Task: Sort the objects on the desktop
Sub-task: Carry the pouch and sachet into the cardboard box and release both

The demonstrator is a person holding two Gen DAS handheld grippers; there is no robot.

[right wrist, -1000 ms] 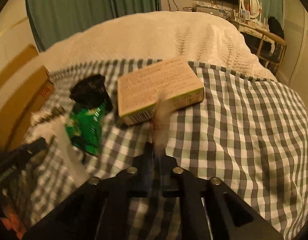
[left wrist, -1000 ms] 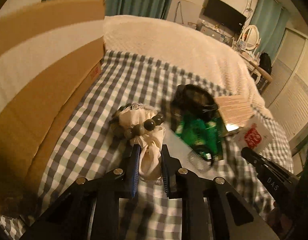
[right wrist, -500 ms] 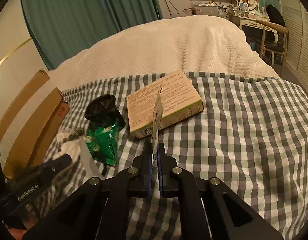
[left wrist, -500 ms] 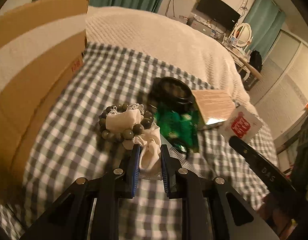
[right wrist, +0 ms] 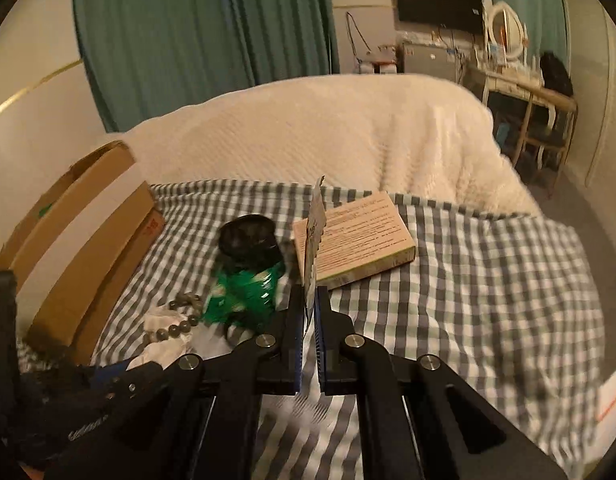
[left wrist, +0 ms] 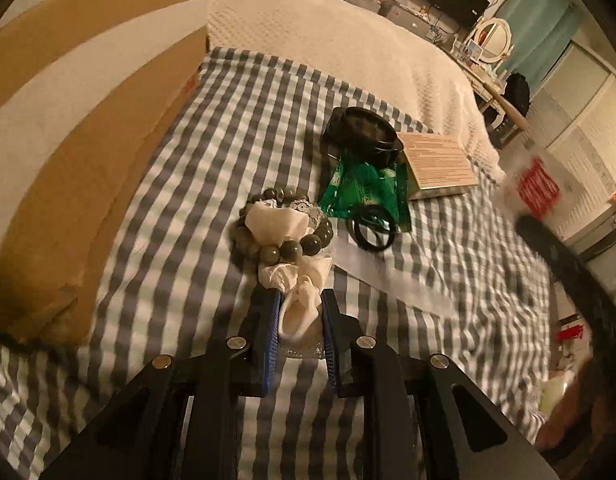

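Left wrist: tool (left wrist: 300,312) pinching cloth pouch (left wrist: 298,300)

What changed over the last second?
The right gripper lifted its thin packet off the checked cloth, well clear now. The left gripper kept its hold on the cream pouch. Box, green packet and black jar stayed put.

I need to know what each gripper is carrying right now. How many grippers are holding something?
2. The left gripper clamps a cream cloth pouch ringed by a bead bracelet; the right gripper pinches a thin sachet.
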